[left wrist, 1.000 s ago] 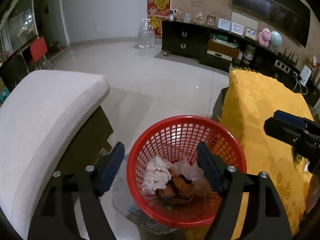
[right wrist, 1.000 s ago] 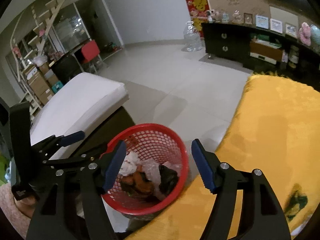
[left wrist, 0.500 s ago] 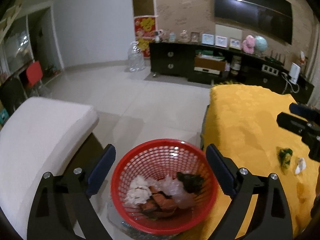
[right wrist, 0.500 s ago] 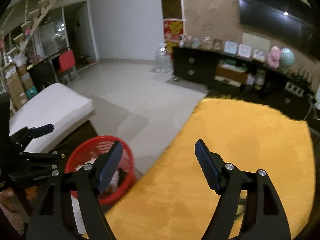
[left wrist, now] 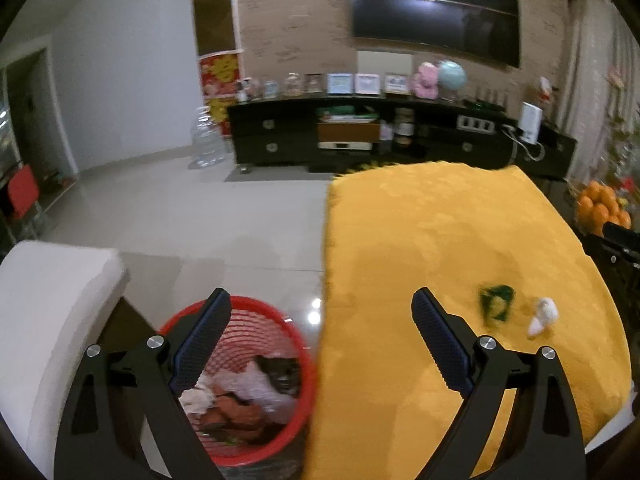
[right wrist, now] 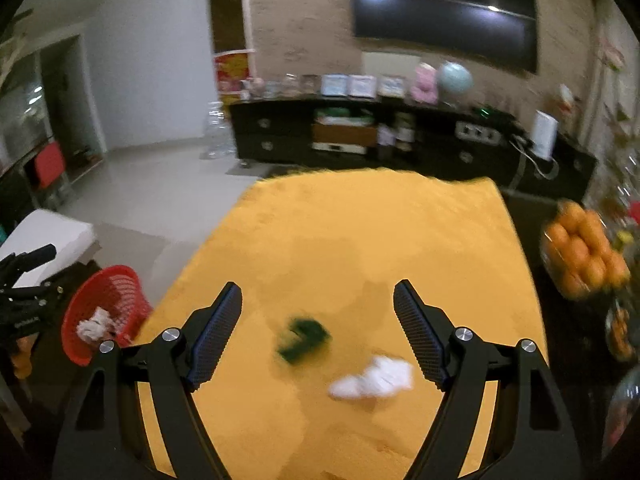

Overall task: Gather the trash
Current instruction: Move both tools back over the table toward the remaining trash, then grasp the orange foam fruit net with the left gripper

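A red mesh basket (left wrist: pixel 276 328) with crumpled trash inside stands on the floor by the yellow-covered table (left wrist: pixel 432 216); it also shows in the right wrist view (right wrist: pixel 120 284). A green wrapper (right wrist: pixel 304 338) and a white crumpled paper (right wrist: pixel 376 376) lie on the yellow cloth (right wrist: pixel 360 232); both show in the left wrist view, the wrapper (left wrist: pixel 496 304) and the paper (left wrist: pixel 542 314). My right gripper (right wrist: pixel 318 332) is open and empty above the wrapper. My left gripper (left wrist: pixel 322 340) is open and empty over the basket's edge and the table's edge.
A white cushioned seat (left wrist: pixel 44 304) stands left of the basket. A bowl of oranges (right wrist: pixel 580 248) sits right of the table. A black TV cabinet (left wrist: pixel 400 140) runs along the far wall, with tiled floor (left wrist: pixel 180 212) in between.
Both grippers have swung right and up, away from the basket toward the table. The wrapper and white paper have come into the right wrist view. Both stay open.
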The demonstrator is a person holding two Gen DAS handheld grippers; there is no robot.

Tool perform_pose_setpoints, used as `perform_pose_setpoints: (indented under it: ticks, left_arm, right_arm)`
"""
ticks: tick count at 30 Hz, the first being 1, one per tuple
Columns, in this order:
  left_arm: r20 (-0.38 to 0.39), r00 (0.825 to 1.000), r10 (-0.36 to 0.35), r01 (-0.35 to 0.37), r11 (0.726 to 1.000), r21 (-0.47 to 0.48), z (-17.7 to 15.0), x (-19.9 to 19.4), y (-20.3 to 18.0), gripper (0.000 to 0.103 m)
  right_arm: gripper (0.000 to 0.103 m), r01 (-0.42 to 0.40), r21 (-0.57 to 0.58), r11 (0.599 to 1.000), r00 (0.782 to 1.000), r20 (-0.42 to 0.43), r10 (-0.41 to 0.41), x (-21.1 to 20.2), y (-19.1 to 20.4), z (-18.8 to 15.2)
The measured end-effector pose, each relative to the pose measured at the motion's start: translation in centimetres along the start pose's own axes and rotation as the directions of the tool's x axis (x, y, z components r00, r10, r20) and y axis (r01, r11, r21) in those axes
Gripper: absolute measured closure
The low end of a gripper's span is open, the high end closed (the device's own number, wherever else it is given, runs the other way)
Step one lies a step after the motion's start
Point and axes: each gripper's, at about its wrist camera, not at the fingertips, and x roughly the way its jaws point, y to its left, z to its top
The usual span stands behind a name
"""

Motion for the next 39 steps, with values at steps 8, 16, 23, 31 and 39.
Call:
perform_pose_setpoints:
  ticks: [8, 16, 23, 31, 39]
  left_arm:
    - [-0.035, 0.991, -0.125, 0.129, 0.985, 0.112, -1.5, 0.2, -6.7, 0.015]
    - [-0.123, 0.960, -0.253, 0.272, 0.946, 0.178, -4.7, 0.1, -13.4, 0.015]
    - [-0.198, 0.929, -0.314, 0.359, 0.894, 0.269, -8.2, -0.3, -19.1, 0.015]
    - [-0.297, 0.879, -0.374, 0.461, 0.826, 0.324, -11.4, -0.1, -23.5, 0.015]
    - [-0.382, 0.835, -0.396, 0.527, 0.774, 0.351, -13.8, 0.6, -25.4, 0.015]
  right_arm:
    - [0.027, 0.105, 0.083, 0.991, 0.994, -0.052, -0.101, -1.5, -5.2, -4.3]
    - [0.027, 0.145, 0.167, 0.975, 0.989, -0.044, -0.139, -3.6, -8.5, -6.4]
    - [0.027, 0.151, 0.187, 0.971, 0.988, -0.041, -0.146, -3.9, -10.0, -6.8]
    - [0.027, 0.153, 0.223, 0.963, 0.988, -0.042, -0.147, -4.2, -11.6, -7.1]
    - [0.027, 0.145, 0.242, 0.959, 0.989, -0.046, -0.138, -4.2, -12.0, -7.2]
